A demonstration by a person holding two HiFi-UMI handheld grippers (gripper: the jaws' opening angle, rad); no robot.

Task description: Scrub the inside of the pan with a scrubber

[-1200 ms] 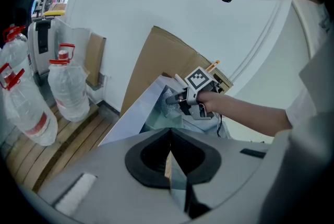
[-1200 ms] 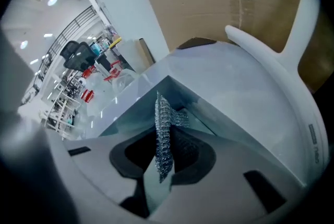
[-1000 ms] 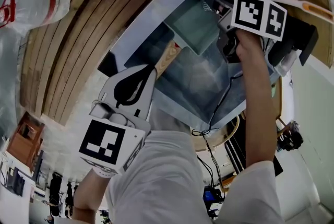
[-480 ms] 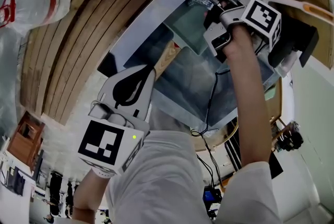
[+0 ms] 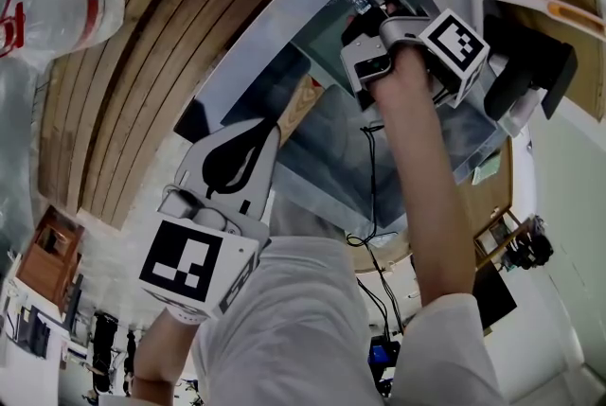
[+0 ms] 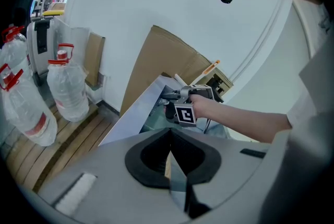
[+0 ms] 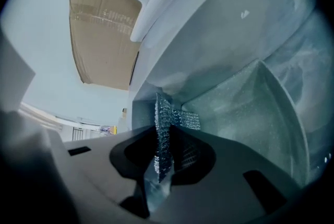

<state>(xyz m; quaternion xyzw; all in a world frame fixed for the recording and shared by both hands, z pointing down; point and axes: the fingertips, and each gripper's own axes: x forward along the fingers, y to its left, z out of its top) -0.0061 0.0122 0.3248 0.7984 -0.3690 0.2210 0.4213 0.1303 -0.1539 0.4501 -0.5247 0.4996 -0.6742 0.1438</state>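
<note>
Scrubber (image 7: 163,129) pinched tight in right gripper (image 7: 159,165), by inside wall of pan (image 7: 250,108). Handle (image 5: 301,106) squeezed in closed left gripper (image 6: 169,159). Maybe slips loose if pushed too hard, or tips pan.

**Q:** Finish of the left gripper (image 6: 170,150)?

**A:** Light grey moulded shell. Black padding lines a teardrop-shaped recess behind the jaws. A cube (image 5: 194,264) with black-and-white square markers is mounted at the rear.

**Q:** And the right gripper (image 7: 162,157)?

**A:** The same grey shell and black recess lining, with its own marker cube (image 5: 454,43). A thin black cable (image 5: 372,177) runs from the body.

**Q:** Clothing?

**A:** White top (image 5: 284,328) with short sleeves. The right sleeve (image 5: 443,347) is loose and plain, with no print visible.
</note>
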